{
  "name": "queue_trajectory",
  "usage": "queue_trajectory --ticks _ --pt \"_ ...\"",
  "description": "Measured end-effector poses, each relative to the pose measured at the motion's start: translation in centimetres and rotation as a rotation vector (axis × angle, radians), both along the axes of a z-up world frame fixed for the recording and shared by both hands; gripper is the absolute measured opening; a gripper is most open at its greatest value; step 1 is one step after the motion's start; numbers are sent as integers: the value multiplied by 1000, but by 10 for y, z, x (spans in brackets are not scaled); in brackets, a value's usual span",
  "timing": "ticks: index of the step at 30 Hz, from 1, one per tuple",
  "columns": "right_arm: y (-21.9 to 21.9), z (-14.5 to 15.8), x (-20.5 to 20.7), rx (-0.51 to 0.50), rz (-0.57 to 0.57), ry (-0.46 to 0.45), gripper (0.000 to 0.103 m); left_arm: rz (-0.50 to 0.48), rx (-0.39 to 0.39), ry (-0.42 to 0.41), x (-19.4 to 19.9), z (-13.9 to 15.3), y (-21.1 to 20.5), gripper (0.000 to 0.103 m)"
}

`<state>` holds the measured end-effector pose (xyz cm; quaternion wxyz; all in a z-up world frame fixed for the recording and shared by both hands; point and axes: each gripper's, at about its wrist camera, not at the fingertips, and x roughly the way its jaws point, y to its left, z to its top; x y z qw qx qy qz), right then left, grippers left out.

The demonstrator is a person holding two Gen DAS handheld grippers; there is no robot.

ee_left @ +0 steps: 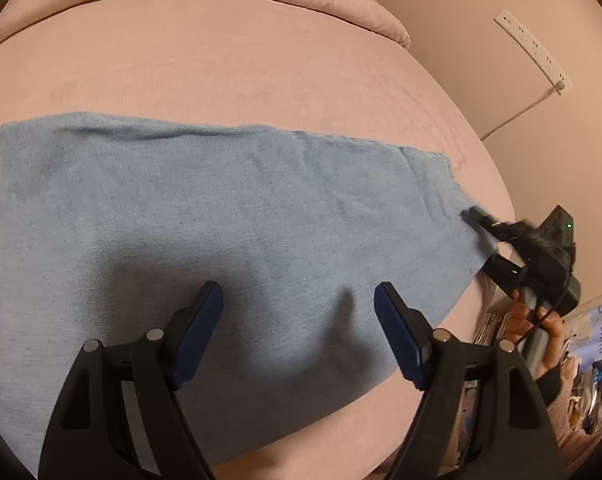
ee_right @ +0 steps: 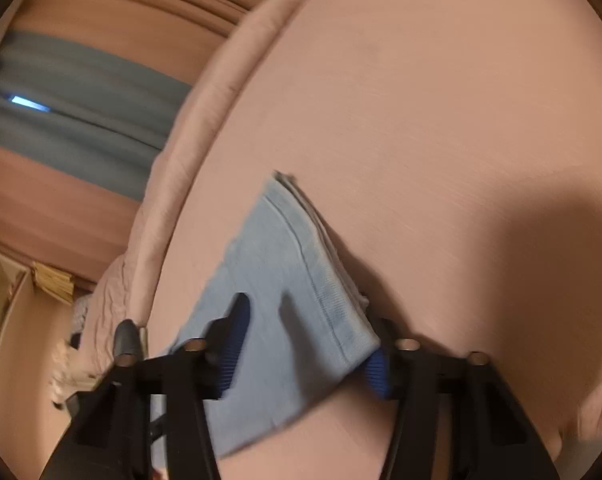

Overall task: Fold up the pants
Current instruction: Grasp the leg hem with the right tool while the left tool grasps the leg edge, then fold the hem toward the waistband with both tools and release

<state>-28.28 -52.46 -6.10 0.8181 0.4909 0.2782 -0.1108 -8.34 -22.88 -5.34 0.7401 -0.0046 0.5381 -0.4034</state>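
Observation:
Light blue denim pants (ee_left: 205, 216) lie flat across a pink bed (ee_left: 221, 64), folded lengthwise. My left gripper (ee_left: 299, 308) is open and empty, hovering just above the middle of the pants. My right gripper (ee_left: 481, 240) shows in the left wrist view at the pants' right end. In the right wrist view my right gripper (ee_right: 309, 344) is open, its blue pads straddling the hem end of the pants (ee_right: 285, 280), with one finger on top and the other partly hidden under the cloth edge. The view is motion-blurred.
A pink duvet (ee_left: 341, 0) is bunched at the far side of the bed. A white power strip (ee_left: 533, 48) and cord hang on the wall at right. Cluttered items (ee_left: 589, 360) sit beside the bed at lower right. A blue-grey curtain (ee_right: 81, 120) hangs at left.

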Motion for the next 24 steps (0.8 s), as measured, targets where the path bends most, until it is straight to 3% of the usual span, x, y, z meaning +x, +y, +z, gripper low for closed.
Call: queue_trajectory --ticks 3,8,11,12,14,18,19,21,23,24 --pt "11 8 10 -41 -3 -10 17 19 -37 32 4 1 6 77" --pt "90 71 38 -484 162 -7 17 51 -187 126 11 11 23 77" --pt "144 86 54 -655 293 -10 17 59 -321 165 13 25 30 82" --pt "158 86 59 -684 324 -9 17 63 -378 183 14 29 33 84" --pt "188 83 69 -737 396 -8 17 80 -414 192 16 32 37 91" --pt "229 71 74 -785 506 -8 17 103 -392 233 26 17 38 90" --pt "239 69 74 -801 535 -4 17 111 -390 257 30 10 38 87" --pt "255 65 73 -835 579 6 17 128 -396 283 33 3 40 66" --pt "269 63 70 -861 619 10 17 152 -380 280 36 -1 45 27" --pt "274 63 69 -868 632 8 17 167 -370 271 37 -2 50 23"
